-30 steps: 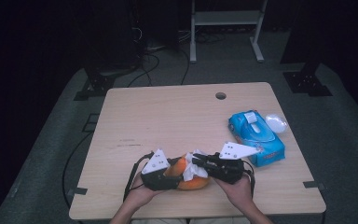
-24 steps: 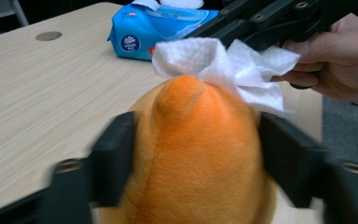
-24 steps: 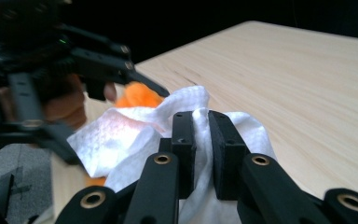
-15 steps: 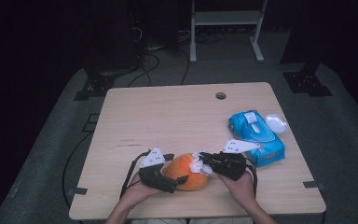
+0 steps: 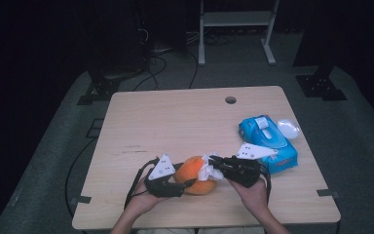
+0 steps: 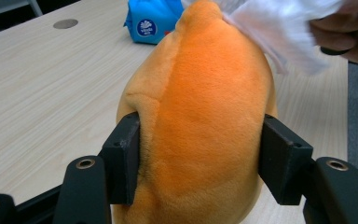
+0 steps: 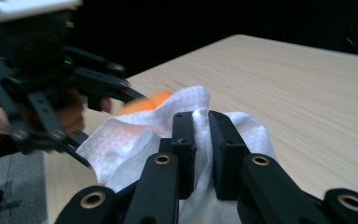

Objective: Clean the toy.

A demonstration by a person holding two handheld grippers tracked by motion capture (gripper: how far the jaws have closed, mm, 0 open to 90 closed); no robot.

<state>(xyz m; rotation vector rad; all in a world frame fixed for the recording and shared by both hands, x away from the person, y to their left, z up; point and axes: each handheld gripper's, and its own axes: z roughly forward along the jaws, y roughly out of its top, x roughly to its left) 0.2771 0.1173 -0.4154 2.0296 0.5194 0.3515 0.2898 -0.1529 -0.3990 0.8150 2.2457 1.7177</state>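
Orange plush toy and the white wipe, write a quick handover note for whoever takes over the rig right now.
Left gripper: jaws have just been closing and now press both sides of the orange plush toy, holding it on the table.
Right gripper: shut on the white wipe, which lies against the toy's top.
Blue wipes pack sits on the table to the right.
Done: wipe taken, toy gripped.
Left: probably wiping the toy.

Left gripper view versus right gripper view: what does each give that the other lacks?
Left gripper view: the left gripper, whose jaws have just been closing, squeezes the sides of the orange plush toy; a blue wipes pack lies behind. Right gripper view: the right gripper is shut on the white cloth. Shared: toy, cloth, wooden table.
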